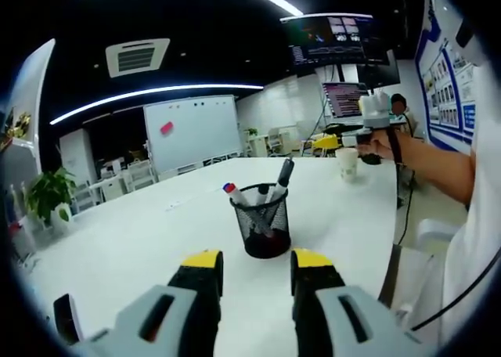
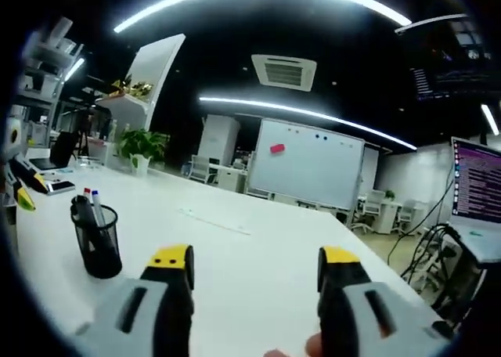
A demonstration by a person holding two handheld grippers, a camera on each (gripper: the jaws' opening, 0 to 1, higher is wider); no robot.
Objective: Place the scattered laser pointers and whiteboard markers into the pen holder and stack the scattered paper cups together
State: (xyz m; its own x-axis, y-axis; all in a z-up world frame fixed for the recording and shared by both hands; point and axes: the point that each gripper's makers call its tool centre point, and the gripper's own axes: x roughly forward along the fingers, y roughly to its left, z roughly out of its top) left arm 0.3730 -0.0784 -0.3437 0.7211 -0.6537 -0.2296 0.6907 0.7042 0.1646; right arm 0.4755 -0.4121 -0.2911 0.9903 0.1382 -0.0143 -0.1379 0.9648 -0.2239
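A black mesh pen holder [image 1: 262, 222] stands on the white table [image 1: 141, 239], just ahead of my left gripper [image 1: 257, 260], whose yellow-tipped jaws are open with nothing between them. A red-and-blue capped marker [image 1: 232, 192] and a black one [image 1: 283, 172] stick out of the holder. Far right, a white paper cup [image 1: 347, 163] stands upright under my right gripper [image 1: 374, 116], held by a person's hand [image 1: 385, 143]. In the right gripper view, my right gripper [image 2: 254, 257] is wide open over bare table [image 2: 250, 255]; the pen holder [image 2: 99, 250] with its markers [image 2: 91, 203] stands to the left.
A thin pale strip [image 2: 213, 221] lies mid-table. A whiteboard [image 2: 307, 166], chairs and a potted plant [image 2: 142, 146] stand beyond the far edge. A laptop [image 2: 477, 194] and cables sit at the right. The table's right edge [image 1: 391, 255] drops off beside a sleeve [image 1: 479, 216].
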